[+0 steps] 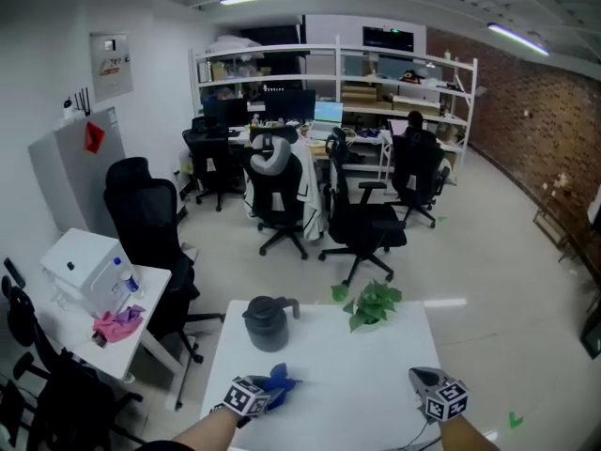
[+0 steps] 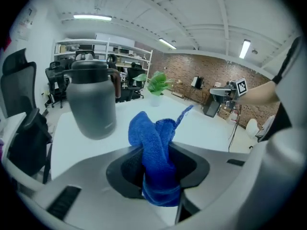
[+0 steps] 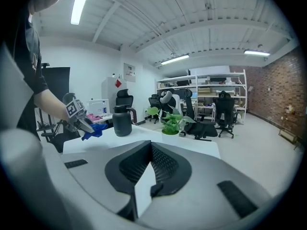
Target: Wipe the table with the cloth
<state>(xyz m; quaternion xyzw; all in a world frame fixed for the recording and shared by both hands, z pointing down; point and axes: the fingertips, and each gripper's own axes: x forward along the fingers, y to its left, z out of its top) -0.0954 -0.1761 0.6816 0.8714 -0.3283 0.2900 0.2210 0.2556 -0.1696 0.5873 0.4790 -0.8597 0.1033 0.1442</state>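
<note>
A blue cloth (image 2: 156,150) is pinched between the jaws of my left gripper (image 2: 158,176) and stands up in folds above them. In the head view this gripper (image 1: 266,393) is over the near left part of the white table (image 1: 366,383), with the cloth (image 1: 280,380) bunched at its tip. My right gripper (image 1: 420,377) hovers over the near right part of the table. Its jaws meet at the tips (image 3: 151,145) with nothing between them. From the right gripper view, the left gripper (image 3: 80,122) and the cloth (image 3: 96,130) show at the left.
A dark grey jug (image 1: 269,322) stands at the table's far left, just beyond the cloth. A potted plant (image 1: 372,303) stands at the far edge. A side table (image 1: 66,332) with a white box and a pink rag sits left. Black office chairs (image 1: 362,219) fill the floor beyond.
</note>
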